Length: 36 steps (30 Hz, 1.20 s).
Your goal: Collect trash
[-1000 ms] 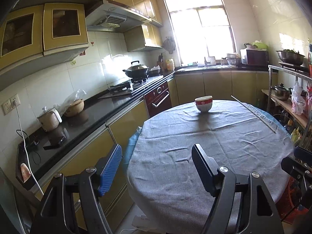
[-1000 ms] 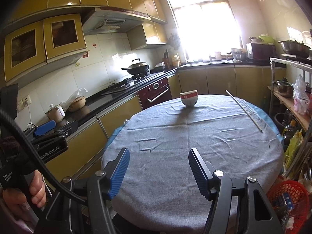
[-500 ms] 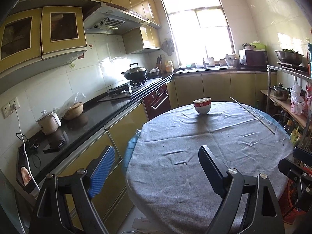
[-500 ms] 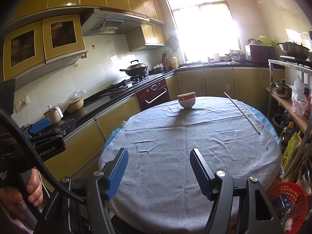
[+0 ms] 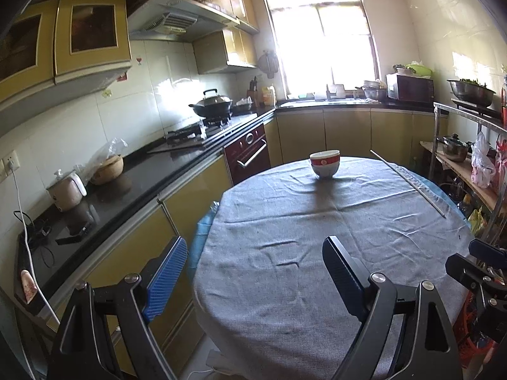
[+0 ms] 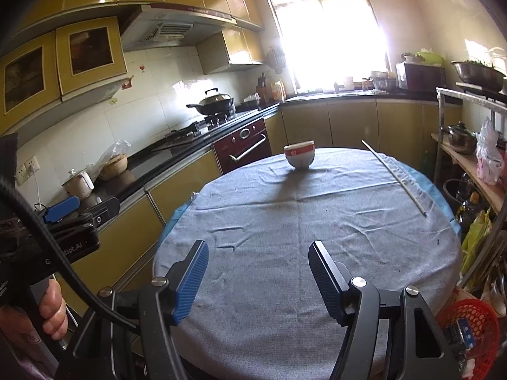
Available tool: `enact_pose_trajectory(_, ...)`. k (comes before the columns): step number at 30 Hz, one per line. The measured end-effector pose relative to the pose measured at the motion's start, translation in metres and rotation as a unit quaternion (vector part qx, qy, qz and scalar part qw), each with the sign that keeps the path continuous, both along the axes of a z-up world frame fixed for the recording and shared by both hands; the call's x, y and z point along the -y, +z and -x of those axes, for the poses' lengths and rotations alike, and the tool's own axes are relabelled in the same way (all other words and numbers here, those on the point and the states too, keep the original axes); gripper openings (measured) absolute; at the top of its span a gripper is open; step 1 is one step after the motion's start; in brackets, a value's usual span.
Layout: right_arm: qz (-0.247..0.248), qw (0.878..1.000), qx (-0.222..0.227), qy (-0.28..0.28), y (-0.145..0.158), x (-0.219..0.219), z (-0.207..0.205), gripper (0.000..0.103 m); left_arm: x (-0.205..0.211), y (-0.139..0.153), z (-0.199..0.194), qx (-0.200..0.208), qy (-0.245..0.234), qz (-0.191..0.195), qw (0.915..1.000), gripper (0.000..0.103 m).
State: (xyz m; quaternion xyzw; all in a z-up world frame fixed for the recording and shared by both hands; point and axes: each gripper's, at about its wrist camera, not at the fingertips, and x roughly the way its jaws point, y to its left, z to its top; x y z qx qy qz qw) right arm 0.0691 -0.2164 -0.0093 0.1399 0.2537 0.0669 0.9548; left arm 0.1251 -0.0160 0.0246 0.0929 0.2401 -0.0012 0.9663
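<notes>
Both claws stand apart with nothing between them. From my left gripper [image 5: 253, 272] I see its blue ribbed pads spread wide above the near edge of the round table under a wrinkled grey cloth [image 5: 317, 269]; my right gripper [image 6: 258, 272] hangs over the same cloth, its pads parted less widely. Both are cut off below their arms by the frame's bottom edge.

Trash itself I cannot make out on the table. Only a red-and-white ceramic bowl [image 5: 324, 163] sits at the far side, and a thin pale stick [image 5: 407, 182] lies along the right rim. A few dark specks on the cloth are too small to identify. What the bowl holds is hidden from me.

At lower right in the right view, a red plastic mesh basket [image 6: 465, 319] on the floor is half cropped; its contents are unclear. At the left, part of a hand [image 6: 52, 310] grips the other handle. Glare from the bright window [image 6: 329, 31] washes out the far counter.
</notes>
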Motion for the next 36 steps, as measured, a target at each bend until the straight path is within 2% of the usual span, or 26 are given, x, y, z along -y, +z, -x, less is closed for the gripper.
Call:
enact_pose_trajectory(22,0.014,0.999,-0.033,-0.01,-0.012,-0.015,-0.037,0.069,-0.021,-0.014,-0.034,-0.026,-0.011,0.035,0.999,0.088)
enact_pose_trajectory(36,0.018,0.998,-0.055,-0.001,-0.028,-0.022,-0.065,0.069,-0.026,-0.03,-0.058,-0.049,0.0,0.032,0.9983,0.088)
